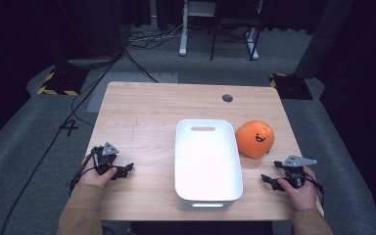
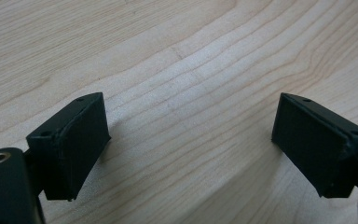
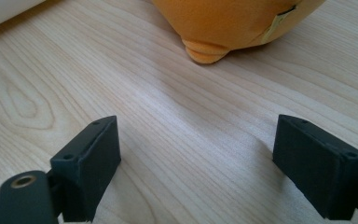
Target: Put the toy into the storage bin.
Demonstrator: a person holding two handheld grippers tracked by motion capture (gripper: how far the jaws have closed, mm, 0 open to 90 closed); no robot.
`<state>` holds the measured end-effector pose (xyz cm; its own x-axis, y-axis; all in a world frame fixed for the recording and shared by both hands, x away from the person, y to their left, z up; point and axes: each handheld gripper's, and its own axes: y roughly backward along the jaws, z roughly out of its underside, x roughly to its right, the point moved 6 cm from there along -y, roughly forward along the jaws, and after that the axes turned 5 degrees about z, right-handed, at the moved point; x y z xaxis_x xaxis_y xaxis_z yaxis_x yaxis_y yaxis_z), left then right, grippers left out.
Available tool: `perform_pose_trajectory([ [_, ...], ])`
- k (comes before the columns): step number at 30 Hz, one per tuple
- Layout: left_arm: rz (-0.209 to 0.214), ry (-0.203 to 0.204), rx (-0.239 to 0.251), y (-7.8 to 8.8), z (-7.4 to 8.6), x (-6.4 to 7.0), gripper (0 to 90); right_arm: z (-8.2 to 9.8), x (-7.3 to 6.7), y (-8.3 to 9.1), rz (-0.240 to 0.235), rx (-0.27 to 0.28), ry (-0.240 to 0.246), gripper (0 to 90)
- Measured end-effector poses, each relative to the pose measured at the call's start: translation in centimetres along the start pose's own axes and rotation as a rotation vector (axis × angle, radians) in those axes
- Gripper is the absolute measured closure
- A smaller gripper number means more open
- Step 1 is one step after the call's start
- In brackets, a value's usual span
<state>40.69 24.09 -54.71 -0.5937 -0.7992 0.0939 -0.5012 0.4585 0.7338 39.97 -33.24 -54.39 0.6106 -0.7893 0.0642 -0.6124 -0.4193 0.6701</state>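
Two grippers low over counter (image 1: 142,105), left gripper (image 1: 122,170) and right gripper (image 1: 269,181), fingers apart, empty. Orange plush (image 1: 254,138) untouched, just right of white bin (image 1: 183,161), far of right gripper. Nothing grasped yet; pickup and placing into bin probably all left.

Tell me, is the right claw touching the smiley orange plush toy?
Apart. In the right gripper view, bare wooden table lies between the open right claw and the orange plush toy. The high view shows that gap too.
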Motion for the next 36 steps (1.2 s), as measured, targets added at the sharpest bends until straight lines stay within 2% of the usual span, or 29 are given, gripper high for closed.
perform_pose_trajectory([
  [10,0.007,-0.004,-0.001,0.0,0.0,0.0,10.7,0.0,0.0,0.0,0.000,0.001,-0.005,15.0],
  [16,0.013,-0.024,0.001,-0.1,-0.2,-0.4,10.3,0.0,0.0,0.0,-0.001,0.000,-0.002,15.0],
  [26,0.018,-0.018,-0.001,-0.2,-0.2,-0.4,9.9,0.0,0.0,0.0,0.002,0.000,-0.002,15.3],
  [28,0.013,-0.017,0.000,-0.2,-0.2,-0.4,9.9,0.0,0.0,0.0,0.015,0.000,-0.018,16.8],
  [30,0.013,-0.016,0.001,-0.2,-0.2,-0.4,9.9,0.0,0.3,0.2,0.033,0.005,-0.027,28.3],
  [32,0.015,-0.016,0.000,-0.2,-0.3,-0.4,9.9,-0.1,0.4,0.6,0.028,-0.015,-0.027,39.1],
  [34,0.015,-0.017,0.001,-0.2,-0.3,-0.5,9.9,-0.1,0.5,0.8,0.029,-0.031,-0.031,42.1],
  [36,0.012,-0.016,0.000,-0.2,-0.3,-0.5,9.9,-0.4,0.6,1.2,0.037,-0.025,-0.046,45.1],
])
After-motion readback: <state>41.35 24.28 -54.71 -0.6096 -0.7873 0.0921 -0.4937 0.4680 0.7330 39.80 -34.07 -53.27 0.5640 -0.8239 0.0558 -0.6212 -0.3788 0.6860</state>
